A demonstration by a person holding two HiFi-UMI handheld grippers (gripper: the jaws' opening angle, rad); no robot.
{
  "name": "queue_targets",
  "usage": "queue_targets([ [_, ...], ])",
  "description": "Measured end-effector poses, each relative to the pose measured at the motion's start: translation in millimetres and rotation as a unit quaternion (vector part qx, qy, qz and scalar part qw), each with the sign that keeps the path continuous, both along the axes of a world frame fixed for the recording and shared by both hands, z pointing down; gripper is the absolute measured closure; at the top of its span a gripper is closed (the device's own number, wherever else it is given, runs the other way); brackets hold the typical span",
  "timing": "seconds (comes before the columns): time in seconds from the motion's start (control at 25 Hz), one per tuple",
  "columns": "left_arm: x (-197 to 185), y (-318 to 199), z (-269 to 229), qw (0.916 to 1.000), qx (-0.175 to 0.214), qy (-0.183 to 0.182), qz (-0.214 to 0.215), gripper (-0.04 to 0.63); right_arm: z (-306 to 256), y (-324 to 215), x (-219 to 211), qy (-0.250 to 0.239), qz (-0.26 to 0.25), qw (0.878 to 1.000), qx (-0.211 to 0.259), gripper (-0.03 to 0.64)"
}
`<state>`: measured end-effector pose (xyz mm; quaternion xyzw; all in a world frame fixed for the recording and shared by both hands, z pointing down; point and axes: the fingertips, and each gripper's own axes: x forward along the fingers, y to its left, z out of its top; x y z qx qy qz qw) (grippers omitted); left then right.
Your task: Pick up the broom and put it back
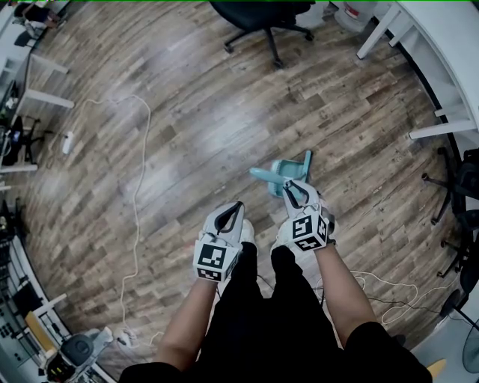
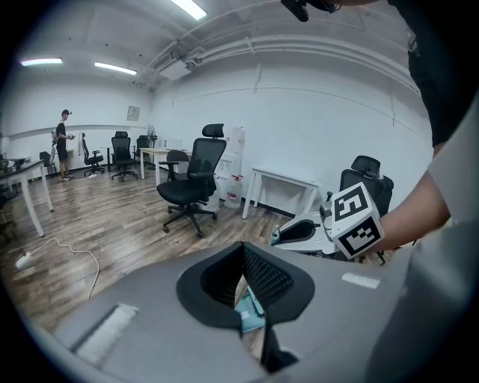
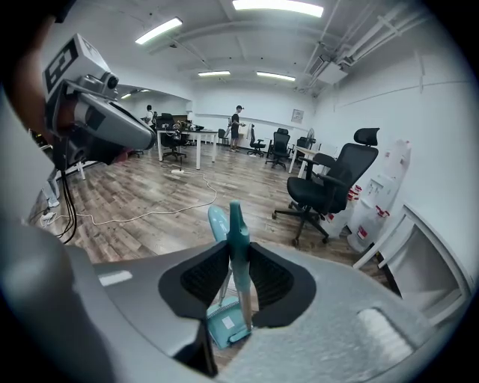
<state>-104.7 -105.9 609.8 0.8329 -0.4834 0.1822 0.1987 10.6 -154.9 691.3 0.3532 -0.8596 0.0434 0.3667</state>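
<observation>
Between fingers (image 3: 271,280) of the right gripper (image 3: 239,258), a teal broom (image 3: 237,224), seemingly upright.

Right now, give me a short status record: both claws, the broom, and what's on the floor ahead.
right claw: closed on the broom handle
left claw: closed, empty
broom: teal, upright, lower end at the dustpan
dustpan: teal, below the right claw
floor ahead: black office chair; white cable to the left

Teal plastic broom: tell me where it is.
The teal plastic broom is clamped by its handle in the right tool, just right of centre in the head view, above the wooden floor, the left tool beside it.
</observation>
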Motion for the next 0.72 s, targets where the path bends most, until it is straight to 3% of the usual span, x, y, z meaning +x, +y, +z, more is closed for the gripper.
queue_targets([
  [0.36,-3.4,2.0,0.9,1.0,-0.001,0.0,-0.001,0.578,2.4,2.5,0.9,0.005,0.007,1.0,-0.005,0.514],
  [0.64,-1.8,3.3,0.3,1.0,-0.008,-0.001,0.004,0.578,2.1,5.7,0.3,0.011,0.005,1.0,-0.006,0.445],
  [0.72,0.6,4.5,-0.3,1.0,-0.002,0.003,0.004,0.578,-0.4,6.9,3.4,0.012,0.01,1.0,0.005,0.495],
])
